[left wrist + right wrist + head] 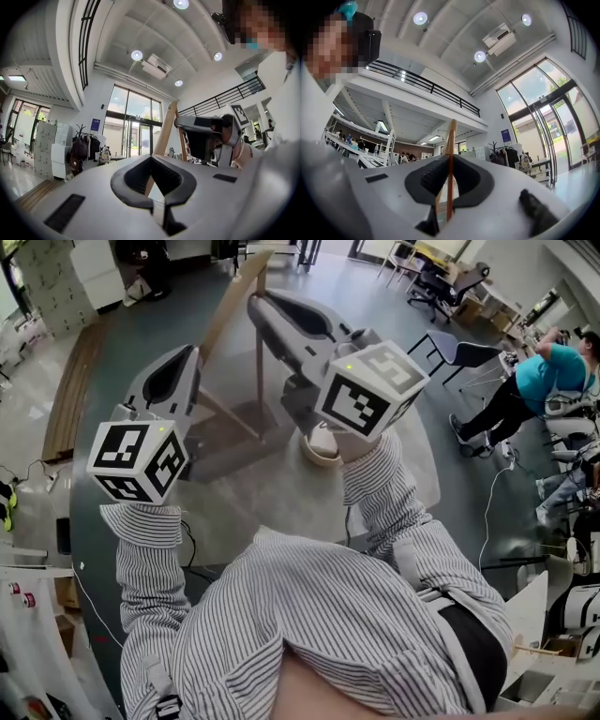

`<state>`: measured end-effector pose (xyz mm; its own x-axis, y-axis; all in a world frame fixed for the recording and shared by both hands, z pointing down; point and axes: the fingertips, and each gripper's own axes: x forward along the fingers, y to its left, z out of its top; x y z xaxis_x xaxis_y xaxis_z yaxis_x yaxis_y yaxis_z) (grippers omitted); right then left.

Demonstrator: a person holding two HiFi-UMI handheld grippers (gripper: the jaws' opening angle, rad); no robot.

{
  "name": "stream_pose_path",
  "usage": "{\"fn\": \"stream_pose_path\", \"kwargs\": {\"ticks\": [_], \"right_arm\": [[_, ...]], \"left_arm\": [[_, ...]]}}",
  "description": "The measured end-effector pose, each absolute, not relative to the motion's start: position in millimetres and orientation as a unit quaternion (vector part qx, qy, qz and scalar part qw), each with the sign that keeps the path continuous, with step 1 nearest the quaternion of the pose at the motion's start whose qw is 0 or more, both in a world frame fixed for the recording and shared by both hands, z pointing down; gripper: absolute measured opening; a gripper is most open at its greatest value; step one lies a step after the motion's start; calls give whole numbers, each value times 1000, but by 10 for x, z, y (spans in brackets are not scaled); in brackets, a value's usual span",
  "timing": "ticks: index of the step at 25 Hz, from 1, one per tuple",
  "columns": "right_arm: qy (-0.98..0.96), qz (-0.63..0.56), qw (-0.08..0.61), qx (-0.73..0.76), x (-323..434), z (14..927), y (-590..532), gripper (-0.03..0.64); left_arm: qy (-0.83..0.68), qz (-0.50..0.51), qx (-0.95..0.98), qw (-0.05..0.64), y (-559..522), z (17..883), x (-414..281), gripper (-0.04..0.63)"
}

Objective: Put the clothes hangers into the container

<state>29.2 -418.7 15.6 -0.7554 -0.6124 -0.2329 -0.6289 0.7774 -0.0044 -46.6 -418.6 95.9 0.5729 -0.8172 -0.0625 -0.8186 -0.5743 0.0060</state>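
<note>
Right gripper [256, 306] clamps a pale wooden clothes hanger [260, 371] at twelve o'clock, apparently for carrying; left gripper [187, 360], ten o'clock, jaws together, seemingly empty.

The hanger [261, 371] stands between the two tools, just right of the left tool [192, 354], with one bar between the right tool's [255, 304] jaws. The floor [375, 296] lies below both.

Bright daylight thru glass front [136, 124] + ceiling spots [420, 18], mild glare. Heavy fisheye, black vignette in both gripper views. Near foreground soft; bg sharp. Head view even, soft shadows.
</note>
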Motion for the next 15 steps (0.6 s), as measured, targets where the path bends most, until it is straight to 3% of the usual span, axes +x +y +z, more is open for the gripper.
{"fn": "stream_pose_path", "kwargs": {"ticks": [15], "right_arm": [[931,93,110,-334,468,-69,-4416,34]], "left_arm": [[453,28,-891,3,-4502,941,-275,9]]}}
